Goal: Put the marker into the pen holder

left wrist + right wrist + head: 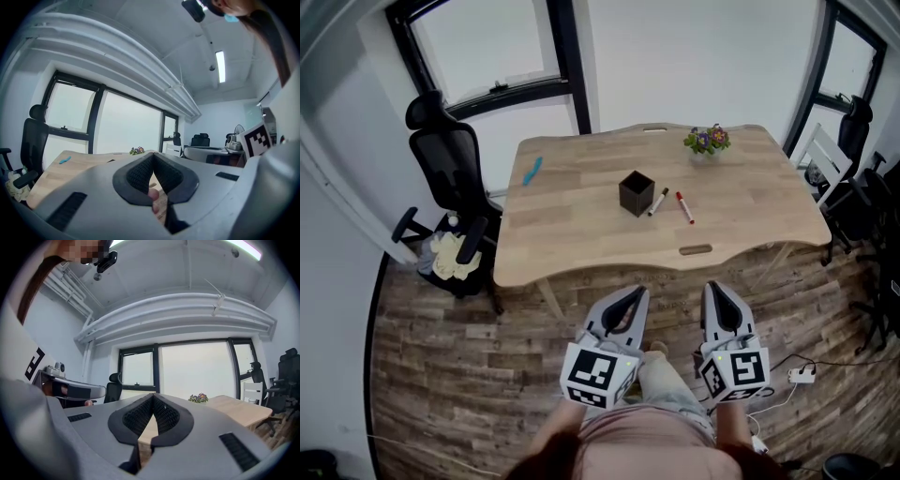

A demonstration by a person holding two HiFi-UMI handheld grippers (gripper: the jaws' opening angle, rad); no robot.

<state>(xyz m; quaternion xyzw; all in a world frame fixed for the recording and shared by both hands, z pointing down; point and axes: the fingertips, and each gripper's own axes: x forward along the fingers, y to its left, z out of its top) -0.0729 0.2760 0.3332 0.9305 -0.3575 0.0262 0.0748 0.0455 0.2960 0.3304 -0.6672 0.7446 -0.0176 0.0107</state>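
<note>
Approach being made: left claw (632, 294) and right claw (713, 288) being held shut, empty, short of the bench's (581, 239) near edge. Red marker (684, 207) and black marker (658, 202) lying mid-bench, just right of the pen holder (636, 192). Next, probably: one claw being opened over a marker.

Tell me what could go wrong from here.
1. The black marker and red marker lie close together beside the holder; a claw may nudge both.
2. The left claw and right claw are shut, short of the table; arriving shut would likely push a marker away.
</note>
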